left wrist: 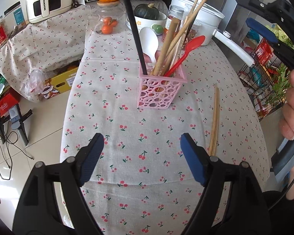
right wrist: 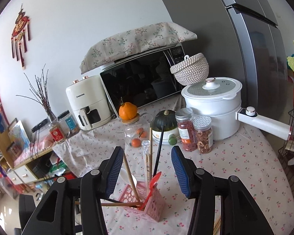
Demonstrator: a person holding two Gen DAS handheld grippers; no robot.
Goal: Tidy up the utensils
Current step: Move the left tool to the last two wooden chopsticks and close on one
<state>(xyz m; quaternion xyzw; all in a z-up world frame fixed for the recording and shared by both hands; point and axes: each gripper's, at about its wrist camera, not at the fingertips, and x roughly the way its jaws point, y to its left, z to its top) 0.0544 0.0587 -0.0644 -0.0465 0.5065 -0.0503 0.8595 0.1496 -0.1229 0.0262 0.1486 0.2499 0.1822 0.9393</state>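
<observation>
A pink perforated utensil holder [left wrist: 159, 91] stands on the cherry-print tablecloth. It holds a red spoon [left wrist: 186, 53], a white spoon [left wrist: 150, 43], wooden chopsticks [left wrist: 178, 39] and a black stick [left wrist: 134, 27]. A loose bundle of wooden chopsticks [left wrist: 215, 121] lies on the cloth right of the holder. My left gripper [left wrist: 142, 152] is open and empty, low over the cloth in front of the holder, its right finger beside the loose chopsticks. My right gripper [right wrist: 146, 168] is open and empty above the holder [right wrist: 147, 201], and shows at the upper right of the left wrist view [left wrist: 268, 25].
Behind the holder stand a glass jar of oranges [left wrist: 107, 22], a bowl with a green squash [left wrist: 147, 12], two spice jars [right wrist: 194, 131] and a white electric pot [right wrist: 215, 105] with a long handle. A microwave [right wrist: 143, 80] and air fryer [right wrist: 88, 101] stand at the back. A wire rack [left wrist: 264, 74] is at the right.
</observation>
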